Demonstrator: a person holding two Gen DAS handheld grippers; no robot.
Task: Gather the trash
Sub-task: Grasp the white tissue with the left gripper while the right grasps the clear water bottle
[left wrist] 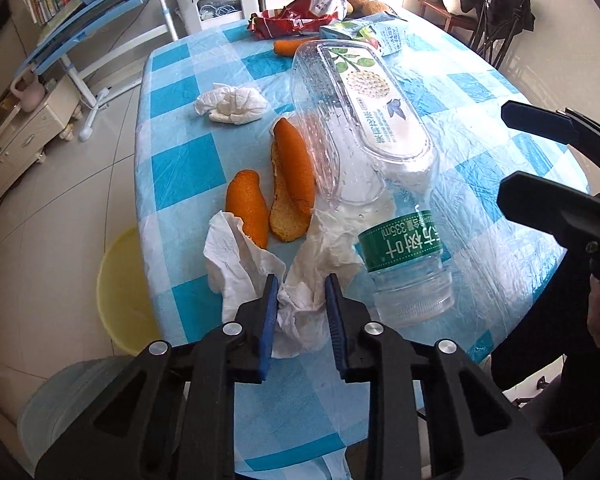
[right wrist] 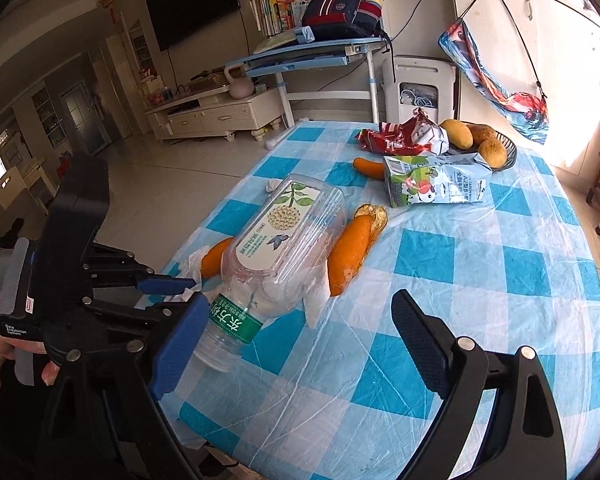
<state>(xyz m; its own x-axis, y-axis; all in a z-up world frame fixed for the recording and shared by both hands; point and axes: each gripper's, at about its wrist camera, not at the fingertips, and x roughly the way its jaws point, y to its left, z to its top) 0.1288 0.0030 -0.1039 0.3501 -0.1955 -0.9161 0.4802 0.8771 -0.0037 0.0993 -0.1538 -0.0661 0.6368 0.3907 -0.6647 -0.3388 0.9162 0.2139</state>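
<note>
The left wrist view looks down on the left gripper, its blue pads pinched on a crumpled white tissue that lies at the near edge of the counter — a grip the right wrist view shows only from the side, where the left gripper sits half hidden behind the bottle. That empty plastic bottle lies on its side over part of the tissue, its green-banded neck toward the near edge, just beside the pinching pads. Two pieces of orange peel rest against the bottle; the right view shows one on each side of it. A second balled tissue lies farther along the left edge, and only the left view shows it whole, along with a yellow bin on the floor below that edge. The right gripper hangs spread wide above the near edge, nothing between its fingers. The right view alone gives the far end clearly: a milk carton lying flat, a carrot behind it, a red snack wrapper, and a wire basket of what may be mangoes — the glare makes it hard to tell.
</note>
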